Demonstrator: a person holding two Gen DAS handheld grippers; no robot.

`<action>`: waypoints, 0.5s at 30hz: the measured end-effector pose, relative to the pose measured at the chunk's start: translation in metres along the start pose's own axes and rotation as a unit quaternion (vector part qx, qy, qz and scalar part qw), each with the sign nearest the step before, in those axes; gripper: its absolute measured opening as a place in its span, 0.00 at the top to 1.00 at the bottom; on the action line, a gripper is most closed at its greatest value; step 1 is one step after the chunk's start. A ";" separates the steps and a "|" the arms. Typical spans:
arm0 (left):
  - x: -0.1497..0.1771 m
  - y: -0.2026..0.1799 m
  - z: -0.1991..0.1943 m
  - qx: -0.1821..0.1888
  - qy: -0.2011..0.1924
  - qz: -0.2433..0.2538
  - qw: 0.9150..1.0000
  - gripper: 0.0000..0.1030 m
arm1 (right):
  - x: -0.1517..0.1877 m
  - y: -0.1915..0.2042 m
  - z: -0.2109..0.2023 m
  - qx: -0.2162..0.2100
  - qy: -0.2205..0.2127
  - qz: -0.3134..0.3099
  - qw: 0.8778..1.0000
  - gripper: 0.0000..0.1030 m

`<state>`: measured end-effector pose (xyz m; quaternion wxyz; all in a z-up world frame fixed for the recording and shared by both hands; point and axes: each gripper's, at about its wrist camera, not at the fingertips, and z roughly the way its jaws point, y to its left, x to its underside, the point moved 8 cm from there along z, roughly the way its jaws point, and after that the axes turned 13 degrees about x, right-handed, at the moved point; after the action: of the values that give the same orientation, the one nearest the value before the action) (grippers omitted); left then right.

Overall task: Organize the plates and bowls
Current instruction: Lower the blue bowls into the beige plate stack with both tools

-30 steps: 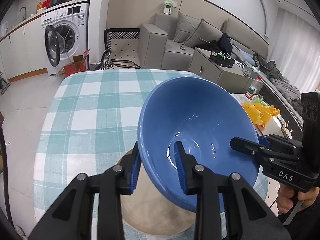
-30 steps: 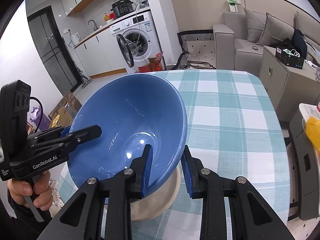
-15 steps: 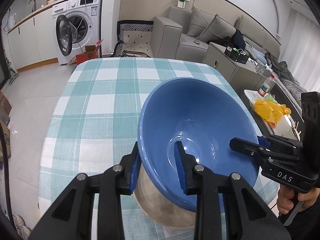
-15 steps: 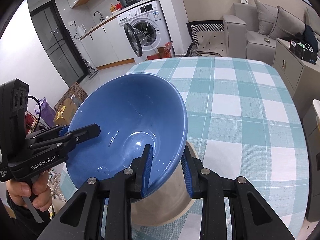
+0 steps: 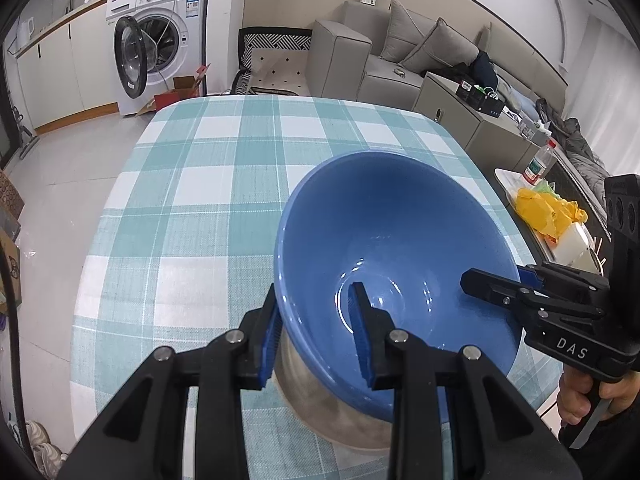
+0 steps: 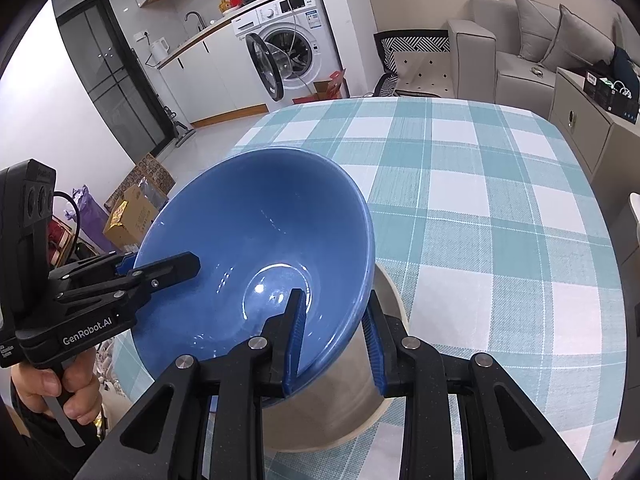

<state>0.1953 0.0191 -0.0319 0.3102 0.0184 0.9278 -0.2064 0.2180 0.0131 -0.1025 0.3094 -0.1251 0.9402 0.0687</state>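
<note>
A large blue bowl (image 5: 396,248) is held between both grippers over a beige bowl (image 5: 340,420) on the checked tablecloth. My left gripper (image 5: 316,336) is shut on the bowl's left rim, one finger inside and one outside. My right gripper (image 6: 334,340) is shut on the opposite rim. In the right wrist view the blue bowl (image 6: 256,252) sits low in the beige bowl (image 6: 360,412), whose wall shows below it. Each gripper shows in the other's view, the right gripper (image 5: 516,284) and the left gripper (image 6: 152,268).
The table (image 5: 200,184) with its teal and white cloth stretches ahead. A side table with a yellow bag (image 5: 548,212) and a bottle (image 5: 540,160) stands to the right. A washing machine (image 5: 156,52) and sofa (image 5: 400,56) are beyond.
Both grippers have lowered the blue bowl toward the beige bowl, so it now sits deeper in it. The grip on both rims is unchanged.
</note>
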 end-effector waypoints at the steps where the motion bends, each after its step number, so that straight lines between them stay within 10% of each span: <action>1: 0.000 0.001 0.001 0.000 0.002 -0.001 1.000 0.70 | 0.000 0.000 0.002 0.001 0.002 -0.001 1.000 0.72; 15: -0.005 -0.001 0.007 0.003 0.001 0.009 1.000 0.70 | 0.000 -0.004 0.010 0.009 0.010 0.002 1.000 0.72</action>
<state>0.2026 0.0163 -0.0336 0.3116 0.0280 0.9272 -0.2062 0.2248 0.0117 -0.1111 0.3012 -0.1209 0.9440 0.0601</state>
